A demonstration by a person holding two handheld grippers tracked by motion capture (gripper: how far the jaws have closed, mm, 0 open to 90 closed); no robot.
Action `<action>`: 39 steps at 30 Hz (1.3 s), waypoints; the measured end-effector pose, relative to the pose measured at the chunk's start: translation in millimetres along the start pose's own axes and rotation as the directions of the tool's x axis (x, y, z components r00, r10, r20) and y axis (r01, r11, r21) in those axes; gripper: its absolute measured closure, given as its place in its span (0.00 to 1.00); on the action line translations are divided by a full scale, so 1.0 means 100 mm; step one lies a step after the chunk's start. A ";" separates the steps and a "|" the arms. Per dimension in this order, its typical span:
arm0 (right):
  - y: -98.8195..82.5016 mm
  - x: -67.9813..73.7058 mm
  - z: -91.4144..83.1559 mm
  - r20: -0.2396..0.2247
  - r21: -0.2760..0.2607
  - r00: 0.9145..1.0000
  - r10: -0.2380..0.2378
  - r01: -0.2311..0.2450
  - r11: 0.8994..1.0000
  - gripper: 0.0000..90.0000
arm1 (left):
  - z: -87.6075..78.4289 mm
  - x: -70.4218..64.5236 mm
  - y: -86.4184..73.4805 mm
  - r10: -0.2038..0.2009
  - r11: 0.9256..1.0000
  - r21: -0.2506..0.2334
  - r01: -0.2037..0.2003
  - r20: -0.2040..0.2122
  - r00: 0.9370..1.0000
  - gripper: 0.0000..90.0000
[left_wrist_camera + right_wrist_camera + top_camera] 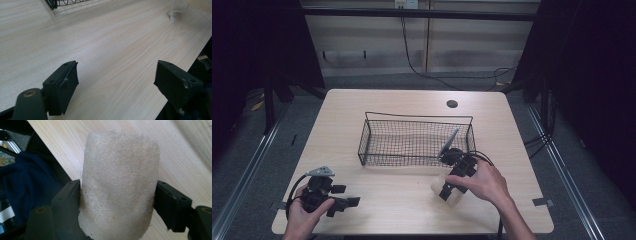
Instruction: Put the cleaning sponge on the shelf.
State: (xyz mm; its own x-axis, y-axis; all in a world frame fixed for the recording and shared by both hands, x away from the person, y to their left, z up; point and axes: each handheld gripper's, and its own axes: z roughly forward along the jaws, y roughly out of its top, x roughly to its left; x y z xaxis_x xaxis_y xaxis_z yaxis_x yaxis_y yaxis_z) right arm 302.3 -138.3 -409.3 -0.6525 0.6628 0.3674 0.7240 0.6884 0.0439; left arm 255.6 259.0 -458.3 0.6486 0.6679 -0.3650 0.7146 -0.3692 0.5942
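A pale, fibrous loofah-like sponge [437, 184] lies on the wooden table [397, 200], near the front edge and right of centre. My right gripper [446, 192] is shut on it; in the right gripper view both black jaws press the sides of the sponge [120, 170], which stands up between them and hides the right gripper's [117, 195] gap. At the table's front left corner, a hand holds my left gripper [348, 195] low over the wood. In the left gripper view the left gripper [116, 75] is open wide, with only bare table between its jaws.
A black wire basket [417, 116] stands mid-table, just behind the right hand; its corner [53, 3] shows in the left gripper view. A small white cord [175, 12] lies on the table. A round cable hole [452, 104] sits at the back. Dark blue cloth [22, 175] hangs below the table's edge.
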 end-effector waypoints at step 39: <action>0.05 0.07 -0.45 -0.004 -0.042 0.999 -0.032 0.032 0.999 0.29 | 0.00 0.00 0.00 0.004 1.000 0.000 -0.004 0.002 1.000 0.21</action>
State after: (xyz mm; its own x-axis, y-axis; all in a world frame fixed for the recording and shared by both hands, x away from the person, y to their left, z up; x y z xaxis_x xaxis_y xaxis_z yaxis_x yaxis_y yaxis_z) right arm 311.4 -144.0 -364.5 -0.6744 0.6391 0.3697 0.7116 0.6962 0.0945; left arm 255.3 258.8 -457.9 0.6517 0.6653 -0.3643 0.7123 -0.3717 0.5954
